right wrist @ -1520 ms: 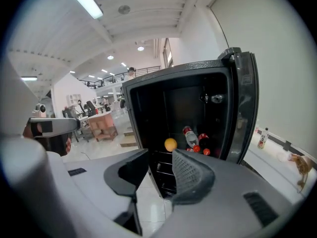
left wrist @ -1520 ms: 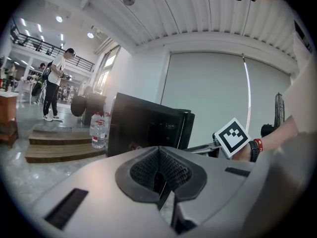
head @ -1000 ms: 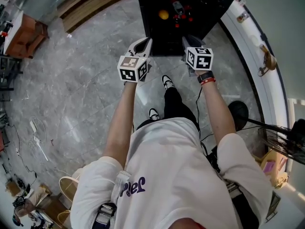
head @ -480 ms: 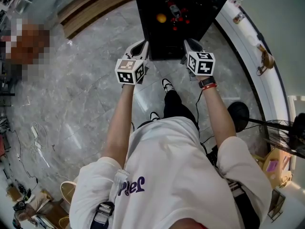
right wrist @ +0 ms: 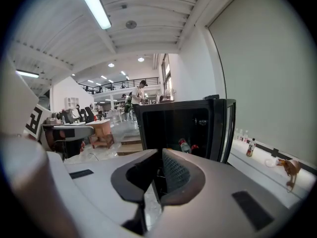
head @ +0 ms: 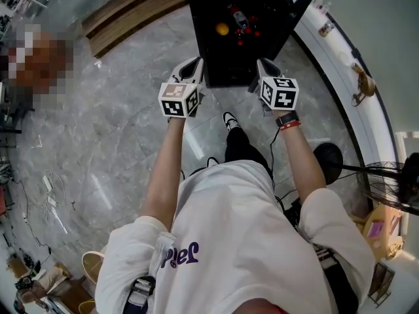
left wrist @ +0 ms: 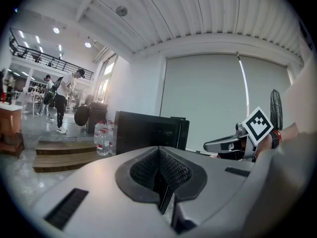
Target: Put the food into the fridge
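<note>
Right, head view: the fridge (head: pixel 209 51) stands open, an orange (head: pixel 222 29) and a bottle (head: pixel 241 19) already inside, both grippers held just before it

Left gripper view: left gripper (left wrist: pixel 159 182) clenched on nothing

Right gripper view: right gripper (right wrist: pixel 157 177) has just been closing its jaws, now together, nothing between them

Food looks stowed; only shutting the door (head: pixel 306 0) seems left

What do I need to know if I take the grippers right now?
Left gripper: fingers shut, empty.
Right gripper: fingers have just been closing, now shut, nothing between them.
Both are held in front of the open black fridge.
Inside it: an orange fruit, a bottle, small red items.
Done: food seems stored.
Left: probably closing the door.
</note>
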`<state>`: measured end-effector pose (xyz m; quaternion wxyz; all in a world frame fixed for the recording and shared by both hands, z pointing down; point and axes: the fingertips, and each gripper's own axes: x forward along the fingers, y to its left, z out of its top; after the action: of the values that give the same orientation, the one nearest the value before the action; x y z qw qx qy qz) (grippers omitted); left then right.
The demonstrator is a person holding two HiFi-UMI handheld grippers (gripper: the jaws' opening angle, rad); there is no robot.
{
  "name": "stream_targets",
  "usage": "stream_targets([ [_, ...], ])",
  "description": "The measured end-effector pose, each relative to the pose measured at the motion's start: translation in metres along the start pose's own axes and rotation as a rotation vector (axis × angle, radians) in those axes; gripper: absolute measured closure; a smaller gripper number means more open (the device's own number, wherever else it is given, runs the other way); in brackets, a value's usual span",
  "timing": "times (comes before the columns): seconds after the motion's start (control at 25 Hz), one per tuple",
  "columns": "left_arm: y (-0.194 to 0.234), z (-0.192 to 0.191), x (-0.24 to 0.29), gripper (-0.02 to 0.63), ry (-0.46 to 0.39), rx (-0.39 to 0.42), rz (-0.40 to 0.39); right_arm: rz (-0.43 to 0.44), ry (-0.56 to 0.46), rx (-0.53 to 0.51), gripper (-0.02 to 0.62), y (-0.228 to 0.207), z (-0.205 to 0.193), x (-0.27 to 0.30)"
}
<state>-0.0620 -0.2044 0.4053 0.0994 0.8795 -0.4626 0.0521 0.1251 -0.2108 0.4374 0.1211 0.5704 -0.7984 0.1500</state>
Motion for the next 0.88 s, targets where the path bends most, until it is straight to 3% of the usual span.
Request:
stream_targets([
  [0.48, -0.006, 0.001, -0.022, 0.588, -0.019, -0.003, 0.024, -0.025, -0.078, 0.036, 0.577, 0.007, 0.016, -0.03],
  [0.88, -0.004, 0.015, -0.041, 0.588, -0.064, -0.006, 0.098, -0.06, -0.15, 0.065, 0.58, 0.011, 0.025, -0.048],
])
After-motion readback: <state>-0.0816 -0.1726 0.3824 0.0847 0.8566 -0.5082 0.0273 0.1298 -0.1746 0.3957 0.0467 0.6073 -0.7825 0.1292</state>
